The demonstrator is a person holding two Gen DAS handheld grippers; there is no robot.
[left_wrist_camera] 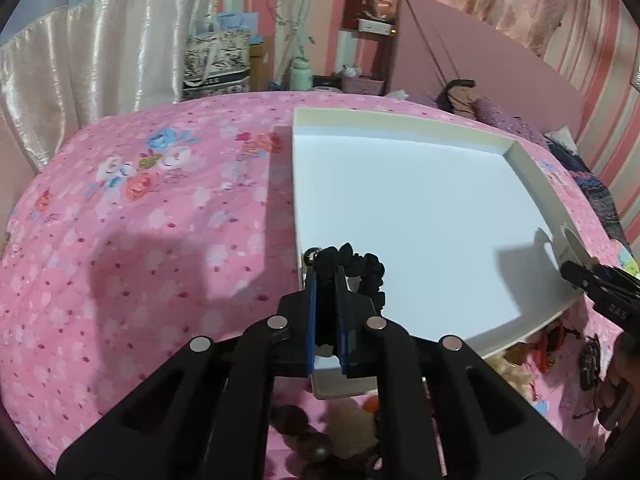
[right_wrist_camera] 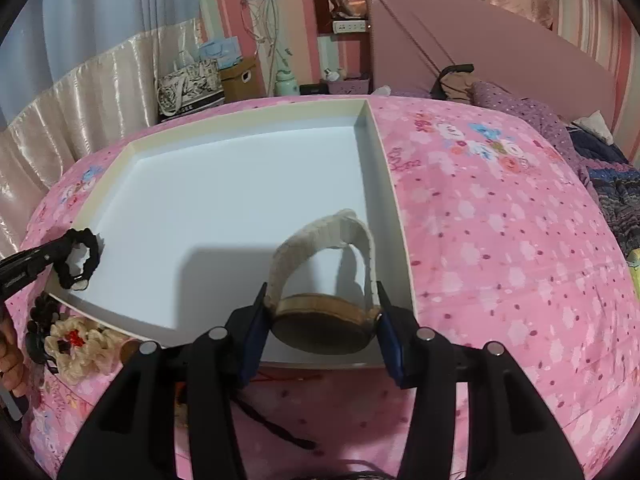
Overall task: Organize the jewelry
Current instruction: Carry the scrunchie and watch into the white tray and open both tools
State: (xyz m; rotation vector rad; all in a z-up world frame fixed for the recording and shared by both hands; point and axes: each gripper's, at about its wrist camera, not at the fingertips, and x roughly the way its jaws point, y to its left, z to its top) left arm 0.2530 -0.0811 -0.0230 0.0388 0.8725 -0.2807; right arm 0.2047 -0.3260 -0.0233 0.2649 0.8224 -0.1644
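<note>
A shallow white tray (left_wrist_camera: 400,130) (right_wrist_camera: 384,152) lies on the pink floral bedspread. My left gripper (left_wrist_camera: 326,276) is shut on a black beaded bracelet (left_wrist_camera: 360,266) and holds it over the tray's near left corner; the bracelet also shows at the left in the right wrist view (right_wrist_camera: 80,258). My right gripper (right_wrist_camera: 322,300) is shut on a wristwatch (right_wrist_camera: 324,324) with a round gold case and a cream strap, just above the tray's near right corner. The right gripper's tip shows at the right edge of the left wrist view (left_wrist_camera: 576,254).
Several loose accessories lie on the bedspread in front of the tray: a cream flower piece with a red centre (right_wrist_camera: 80,340), dark beads (right_wrist_camera: 44,316), brown and red items (left_wrist_camera: 548,344). A pink headboard (left_wrist_camera: 480,52), curtains and bedside clutter stand behind.
</note>
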